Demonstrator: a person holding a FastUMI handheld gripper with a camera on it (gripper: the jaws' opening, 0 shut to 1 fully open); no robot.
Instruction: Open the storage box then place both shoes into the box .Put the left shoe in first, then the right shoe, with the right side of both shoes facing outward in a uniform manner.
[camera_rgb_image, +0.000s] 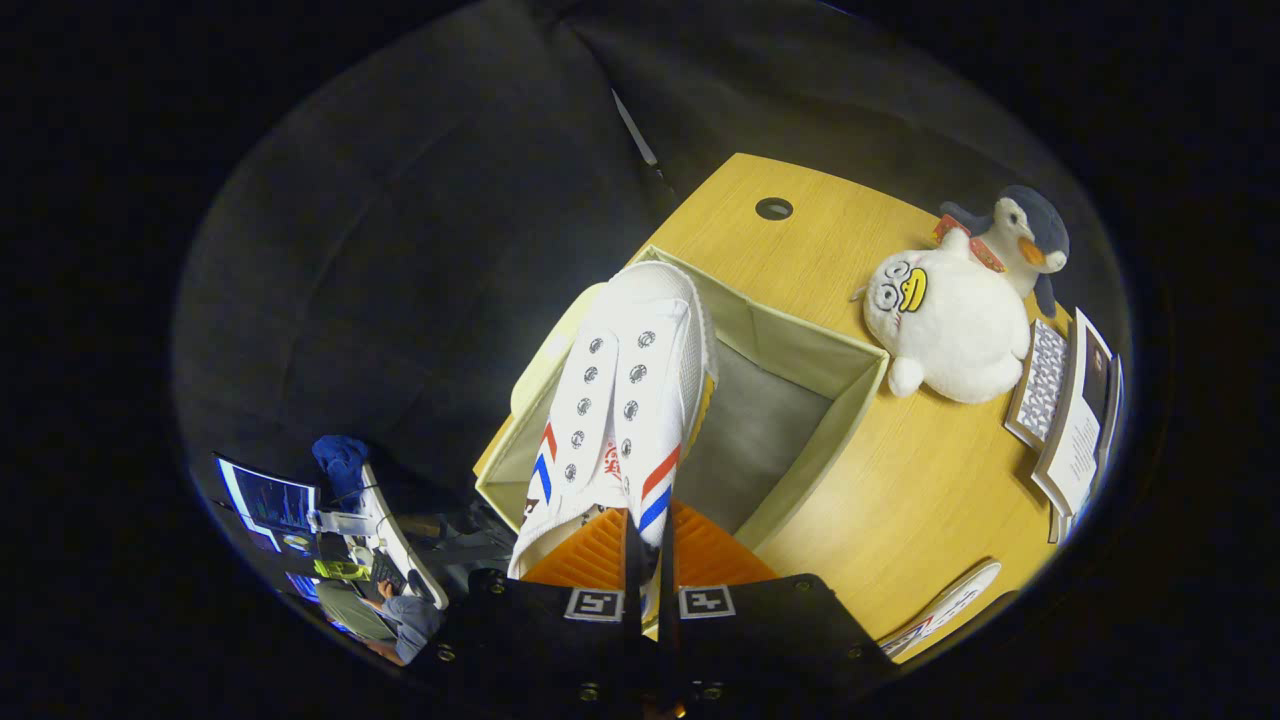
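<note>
My gripper is shut on a white lace-less shoe with red and blue stripes, both fingers pinching its side wall near the heel. The shoe hangs toe-away above the open storage box, a pale fabric box with a grey floor that stands on the wooden table. The shoe covers the box's near-left part; I cannot tell whether it touches the box. A second shoe of the same kind lies on the table to the right of my fingers, only partly in view.
Two plush toys sit beyond the box on the table: a white duck-faced one and a grey penguin. Framed cards lie at the table's right edge. A person at screens sits past the table's left edge.
</note>
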